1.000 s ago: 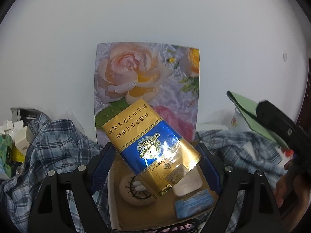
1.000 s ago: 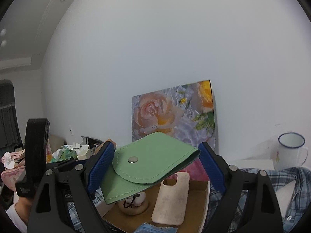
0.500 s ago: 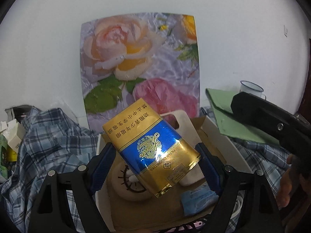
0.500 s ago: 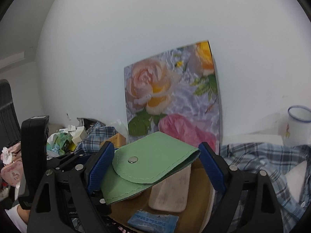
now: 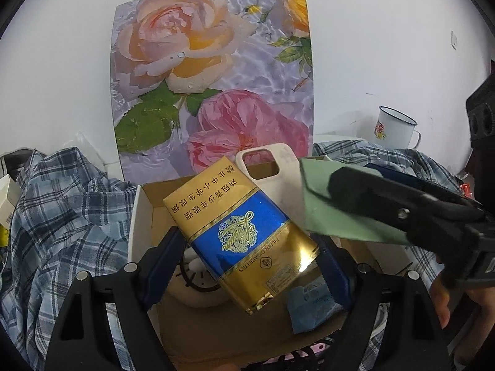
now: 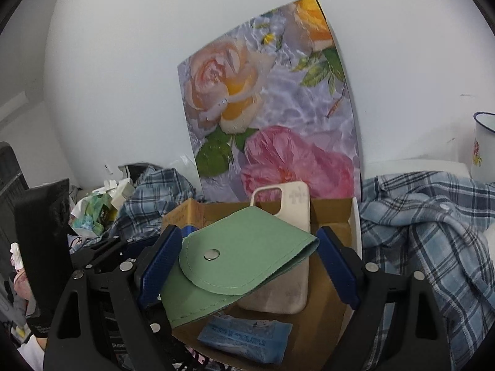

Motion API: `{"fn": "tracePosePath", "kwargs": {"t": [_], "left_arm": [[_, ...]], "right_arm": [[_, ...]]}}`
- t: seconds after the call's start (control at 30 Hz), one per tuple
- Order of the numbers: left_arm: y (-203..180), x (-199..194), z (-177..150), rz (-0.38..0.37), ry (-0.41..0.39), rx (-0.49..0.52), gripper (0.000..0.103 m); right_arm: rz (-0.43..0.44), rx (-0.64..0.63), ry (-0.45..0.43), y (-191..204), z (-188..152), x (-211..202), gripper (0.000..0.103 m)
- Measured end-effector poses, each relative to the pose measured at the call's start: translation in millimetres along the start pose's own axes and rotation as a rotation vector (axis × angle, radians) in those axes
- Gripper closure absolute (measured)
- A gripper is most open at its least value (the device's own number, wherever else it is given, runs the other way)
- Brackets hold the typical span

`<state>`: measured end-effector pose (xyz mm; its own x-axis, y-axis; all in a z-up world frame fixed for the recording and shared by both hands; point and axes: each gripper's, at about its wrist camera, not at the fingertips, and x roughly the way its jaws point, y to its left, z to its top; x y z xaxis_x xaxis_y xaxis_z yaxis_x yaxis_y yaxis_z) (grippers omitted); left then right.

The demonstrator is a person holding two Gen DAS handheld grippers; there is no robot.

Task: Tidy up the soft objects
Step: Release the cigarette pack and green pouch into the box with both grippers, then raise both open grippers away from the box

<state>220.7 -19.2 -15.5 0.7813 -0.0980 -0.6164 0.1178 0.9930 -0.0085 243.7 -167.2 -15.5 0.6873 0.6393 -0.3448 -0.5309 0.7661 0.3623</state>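
Both tongs, left tongs and right tongs, are showing black frames, blue pads, silver screws.

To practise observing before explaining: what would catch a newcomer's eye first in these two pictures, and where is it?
The big rose picture leaning on the white wall behind everything. Next, the gold and blue cigarette pack held in the left gripper over an open cardboard box. Beside it, the right gripper holds a green pouch over the same box, with a checked shirt heaped alongside.

plaid shirt, cardboard box, mug
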Motion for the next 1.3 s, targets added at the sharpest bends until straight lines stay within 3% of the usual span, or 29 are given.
{"fn": "tracePosePath", "kwargs": {"t": [0.07,0.1,0.27,0.77,1.1,1.3], "left_arm": [[0.3,-0.5,-1.1,0.009,-0.017,0.001,0.012],[0.0,1.0,-1.2,0.035,-0.013,0.01,0.0],[3.2,-1.1,-0.1,0.049,-0.03,0.017,0.0],[8.3,-29.2,8.3,0.065,-0.108,-0.001,0.0],[8.1,-96.8,33.3,-0.007,-0.205,-0.048,0.0],[-3.3,-158.8,46.2,-0.028,-0.326,-0.025,0.0]], "right_arm": [[-0.004,0.0,0.008,-1.1,-0.4,1.9,0.013],[-0.007,0.001,0.012,-1.4,-0.2,2.7,0.001],[-0.05,-0.008,0.011,-2.2,1.3,-0.9,0.0],[-0.055,-0.021,-0.078,3.3,12.3,-31.9,0.0],[-0.062,-0.087,-0.156,32.4,37.5,-82.5,0.0],[-0.054,-0.139,-0.197,60.6,49.8,-118.2,0.0]]}}
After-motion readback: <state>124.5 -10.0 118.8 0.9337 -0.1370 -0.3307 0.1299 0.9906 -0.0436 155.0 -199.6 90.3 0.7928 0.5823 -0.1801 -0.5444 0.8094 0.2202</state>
